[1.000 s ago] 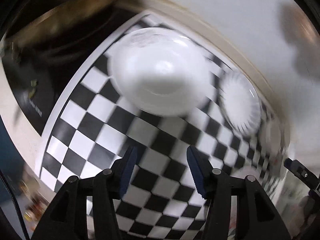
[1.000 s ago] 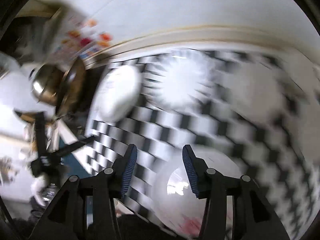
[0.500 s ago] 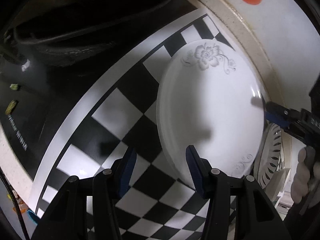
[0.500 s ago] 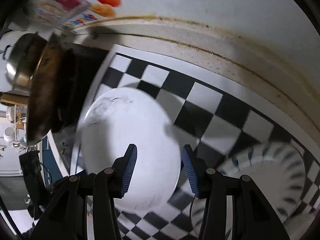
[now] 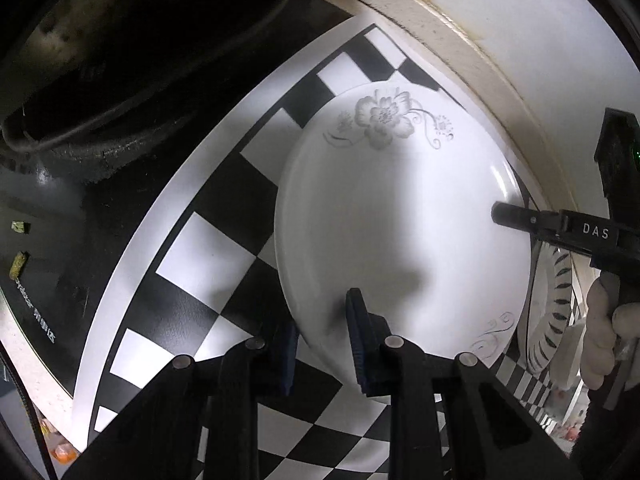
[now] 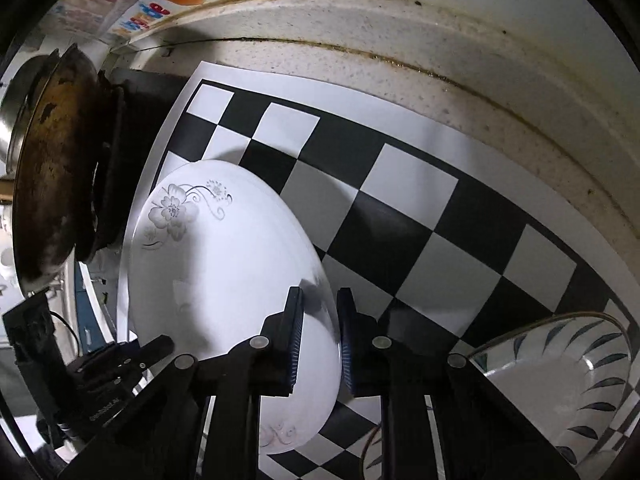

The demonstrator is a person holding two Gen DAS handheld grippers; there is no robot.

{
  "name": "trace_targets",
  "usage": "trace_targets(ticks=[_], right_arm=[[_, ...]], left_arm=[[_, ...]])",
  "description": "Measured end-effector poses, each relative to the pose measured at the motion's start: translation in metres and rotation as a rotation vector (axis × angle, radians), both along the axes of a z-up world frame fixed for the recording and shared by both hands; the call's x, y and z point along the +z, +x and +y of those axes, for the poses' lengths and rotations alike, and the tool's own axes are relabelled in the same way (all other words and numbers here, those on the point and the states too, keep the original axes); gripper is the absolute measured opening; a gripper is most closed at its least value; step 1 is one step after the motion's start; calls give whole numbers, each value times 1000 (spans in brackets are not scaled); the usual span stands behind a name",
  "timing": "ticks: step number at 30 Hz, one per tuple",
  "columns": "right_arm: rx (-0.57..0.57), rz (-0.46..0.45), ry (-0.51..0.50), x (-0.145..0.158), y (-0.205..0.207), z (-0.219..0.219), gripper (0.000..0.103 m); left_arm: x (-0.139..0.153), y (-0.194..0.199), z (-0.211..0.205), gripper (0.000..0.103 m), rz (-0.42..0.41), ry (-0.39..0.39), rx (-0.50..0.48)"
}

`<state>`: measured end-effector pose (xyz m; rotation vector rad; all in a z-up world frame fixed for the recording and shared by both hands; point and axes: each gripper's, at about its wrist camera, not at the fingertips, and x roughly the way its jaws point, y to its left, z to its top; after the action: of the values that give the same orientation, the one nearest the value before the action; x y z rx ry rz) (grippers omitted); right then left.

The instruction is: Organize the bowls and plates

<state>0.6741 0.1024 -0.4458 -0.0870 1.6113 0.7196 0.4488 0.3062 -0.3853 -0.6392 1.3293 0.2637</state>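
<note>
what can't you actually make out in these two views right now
- Left wrist: whether the left gripper pinches the floral plate; its lower finger sits under the rim.
- Left wrist: most of the leaf-patterned bowl, behind the plate and the right gripper.
- Right wrist: the same bowl, cut off by the frame edge.
- Right wrist: whether the plate rests on the checkered mat or is lifted.
- Left wrist: the dark pan, in shadow.

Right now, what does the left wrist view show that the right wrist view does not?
Only the left wrist view shows the left tool straddling the near rim of the white flower plate, and the gloved hand holding the right tool.

Only the right wrist view shows the right tool straddling the opposite rim, the rusty pan, and the stained backsplash.

Both show the plate, the striped bowl, and the checkered mat.
</note>
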Motion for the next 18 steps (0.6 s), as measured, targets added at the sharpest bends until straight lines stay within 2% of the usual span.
trace_targets(ticks=[9,18], right_arm=[[-21,-49,40,27,-11,-14,13],[-80,-95,119,73,-37,-71,12]], left_arm=[[29,-4,-17,21,-34,28,-26],[67,-11,-53,21,-80,45,-88]])
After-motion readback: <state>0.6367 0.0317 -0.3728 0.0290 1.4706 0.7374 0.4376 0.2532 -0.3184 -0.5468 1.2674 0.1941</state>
